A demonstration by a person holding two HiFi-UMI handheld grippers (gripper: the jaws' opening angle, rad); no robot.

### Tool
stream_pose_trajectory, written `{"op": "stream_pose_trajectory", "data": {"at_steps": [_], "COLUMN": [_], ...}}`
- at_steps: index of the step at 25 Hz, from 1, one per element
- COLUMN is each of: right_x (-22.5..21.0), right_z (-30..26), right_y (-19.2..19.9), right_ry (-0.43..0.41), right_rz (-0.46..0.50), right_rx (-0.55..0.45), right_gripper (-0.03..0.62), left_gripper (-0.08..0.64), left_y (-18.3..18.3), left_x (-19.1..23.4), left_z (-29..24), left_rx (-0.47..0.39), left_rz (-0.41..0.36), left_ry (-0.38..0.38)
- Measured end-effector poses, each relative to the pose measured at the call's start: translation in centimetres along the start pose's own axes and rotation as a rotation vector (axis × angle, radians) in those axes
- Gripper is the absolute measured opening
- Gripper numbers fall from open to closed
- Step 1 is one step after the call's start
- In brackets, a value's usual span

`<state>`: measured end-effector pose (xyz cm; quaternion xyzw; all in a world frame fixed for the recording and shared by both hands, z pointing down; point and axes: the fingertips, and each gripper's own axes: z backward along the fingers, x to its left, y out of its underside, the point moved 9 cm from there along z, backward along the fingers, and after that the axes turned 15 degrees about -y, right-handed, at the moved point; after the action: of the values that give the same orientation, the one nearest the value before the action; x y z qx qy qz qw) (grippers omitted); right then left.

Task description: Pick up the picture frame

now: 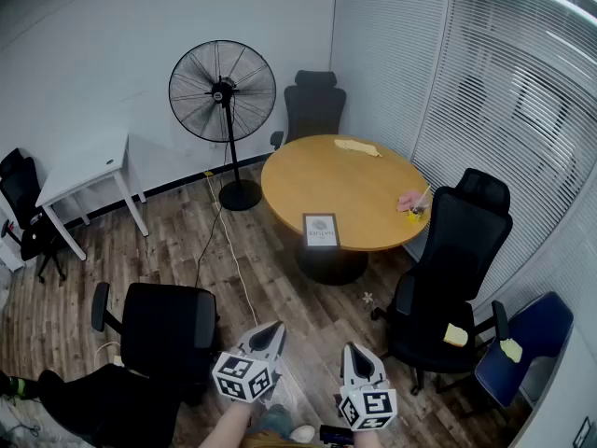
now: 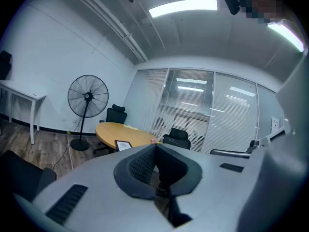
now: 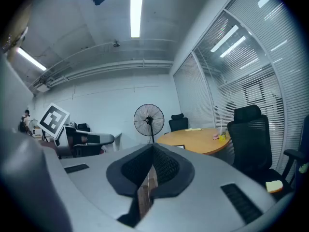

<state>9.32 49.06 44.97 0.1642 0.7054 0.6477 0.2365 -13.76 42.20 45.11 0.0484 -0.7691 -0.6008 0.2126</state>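
The picture frame (image 1: 321, 230) lies well ahead on the table (image 1: 364, 180), long axis pointing away. The left gripper (image 1: 273, 329) and right gripper (image 1: 354, 349) are both pressed together, empty; the right seems slightly nearer

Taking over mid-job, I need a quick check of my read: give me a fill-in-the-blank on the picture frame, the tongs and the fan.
The picture frame lies on the round table, gripped by ____ of the tongs.
The left tongs and right tongs both have their jaws ____.
In the head view the fan stands to the ____ of the table.
Missing words: neither; shut; left.
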Motion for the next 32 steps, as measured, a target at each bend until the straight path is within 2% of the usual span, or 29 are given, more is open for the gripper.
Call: {"op": "stream_pose_trajectory", "data": {"at_steps": [5,10,12,15,16,18,20,21,26,32], "right_x": [0.4,0.6,0.2,-0.2,-0.2,-0.2,-0.3,-0.7,-3.6,-10.0], "right_z": [0.5,0.4,0.5,0.6,0.5,0.0,-0.8,-1.2,-3.7,-10.9], "right_y": [0.2,0.2,-0.1,-0.3,-0.2,0.1,0.5,0.7,1.2,1.2], "right_ry": [-0.012,-0.036,-0.068,-0.147,-0.156,-0.136,-0.102,-0.094,-0.076,-0.082], "right_rz": [-0.01,-0.019,-0.069,-0.173,-0.168,-0.062,0.057,0.077,0.031,0.022], "right_rx": [0.002,-0.009,-0.048,-0.134,-0.131,-0.038,0.067,0.088,0.088,0.111], "right_gripper": [0.012,0.012,0.012,0.012,0.012,0.012,0.012,0.012,0.012,0.012], "left_gripper": [0.023,0.023,0.023,0.025,0.026,0.032,0.094,0.127,0.187,0.176], "left_y": [0.0,-0.5,-1.1,-2.0,-2.1,-2.0,-1.7,-1.6,-1.3,-1.9], "left_x": [-0.2,0.0,-0.2,-0.4,-0.4,-0.3,-0.1,0.0,1.3,3.9], "left_z": [0.7,1.2,1.1,0.8,0.7,0.2,-1.0,-1.7,-6.2,-16.3], "left_rx": [0.004,0.0,-0.001,-0.01,-0.016,-0.014,-0.004,0.0,0.02,0.057], "left_rz": [0.066,0.114,0.131,0.098,0.1,0.113,0.104,0.096,0.103,0.144], "left_ry": [0.03,0.029,0.026,0.043,0.057,0.066,0.056,0.048,0.018,0.03]}}
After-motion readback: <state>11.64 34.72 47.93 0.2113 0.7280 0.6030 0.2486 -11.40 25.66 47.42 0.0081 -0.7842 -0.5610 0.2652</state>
